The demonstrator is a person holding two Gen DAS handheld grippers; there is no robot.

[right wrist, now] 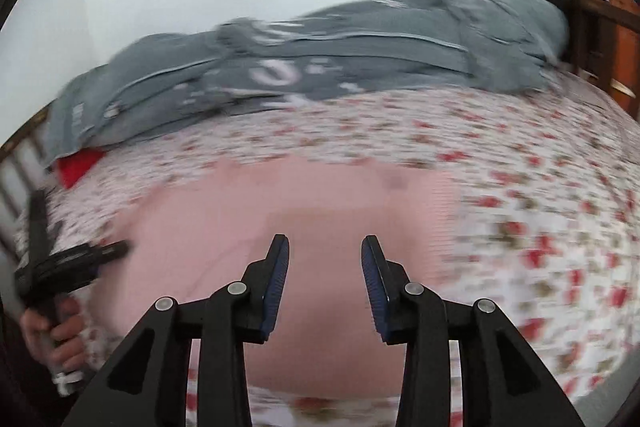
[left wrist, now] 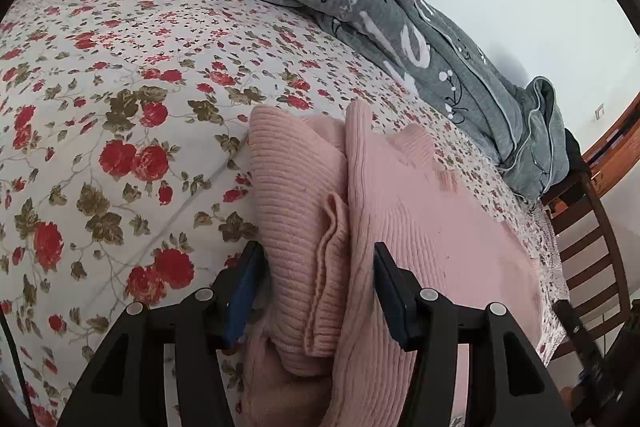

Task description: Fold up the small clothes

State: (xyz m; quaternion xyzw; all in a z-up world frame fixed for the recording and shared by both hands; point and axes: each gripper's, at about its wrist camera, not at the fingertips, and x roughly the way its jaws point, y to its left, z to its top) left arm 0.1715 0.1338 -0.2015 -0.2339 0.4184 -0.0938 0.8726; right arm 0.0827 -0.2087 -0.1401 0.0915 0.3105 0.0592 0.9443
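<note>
Partly folded: pink sweater (left wrist: 420,211) on flowered bedsheet (left wrist: 120,75), sleeve (left wrist: 292,211) laid over. Left gripper (left wrist: 316,251) released, straddling sleeve; right gripper (right wrist: 325,247) released, empty. More folds apparently left.

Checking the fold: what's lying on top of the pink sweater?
A folded-over ribbed sleeve lies on the pink sweater. What lies between the sweater and the floral sheet is covered.
</note>
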